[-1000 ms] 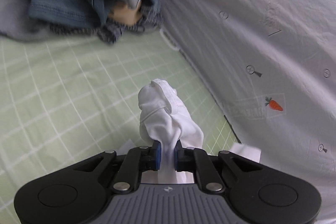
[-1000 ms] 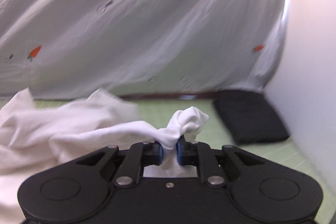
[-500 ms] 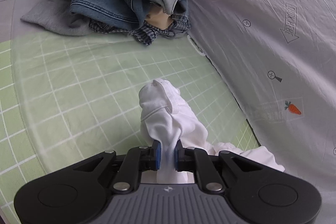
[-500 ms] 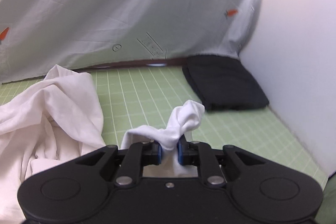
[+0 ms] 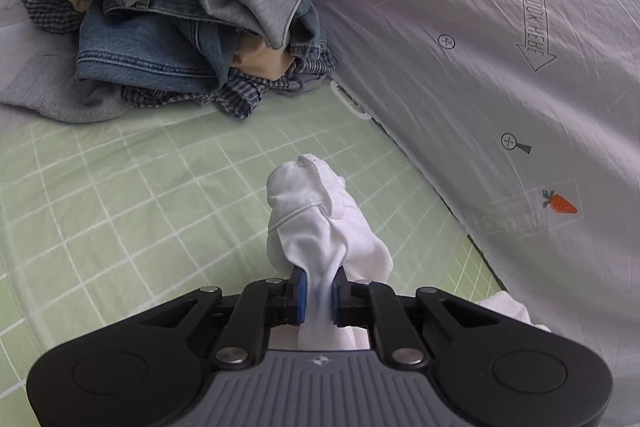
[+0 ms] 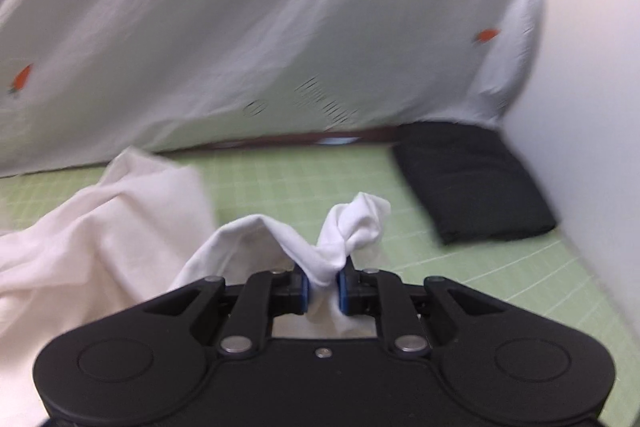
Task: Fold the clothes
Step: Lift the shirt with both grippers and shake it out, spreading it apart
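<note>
Left gripper (image 5: 319, 291): my jaws clamped on a bunched wad of the white garment (image 5: 320, 219); cloth sticks up past the tips, rest drops out of sight under the gripper body.
Right gripper (image 6: 323, 285): clamped on another bunch of the same white garment (image 6: 352, 227); its bulk lies heaped to the left on the green grid mat (image 6: 280, 187), cut off by the frame edge.
Clothes pile (image 5: 192, 11): unfolded, far end of mat; lower layers hidden.
Black folded item (image 6: 472, 183): on the mat by the wall (image 6: 580, 107).
Carrot-print sheet (image 5: 480, 67): backdrop.
Visibility: right view motion-blurred, print marks unreadable there.
</note>
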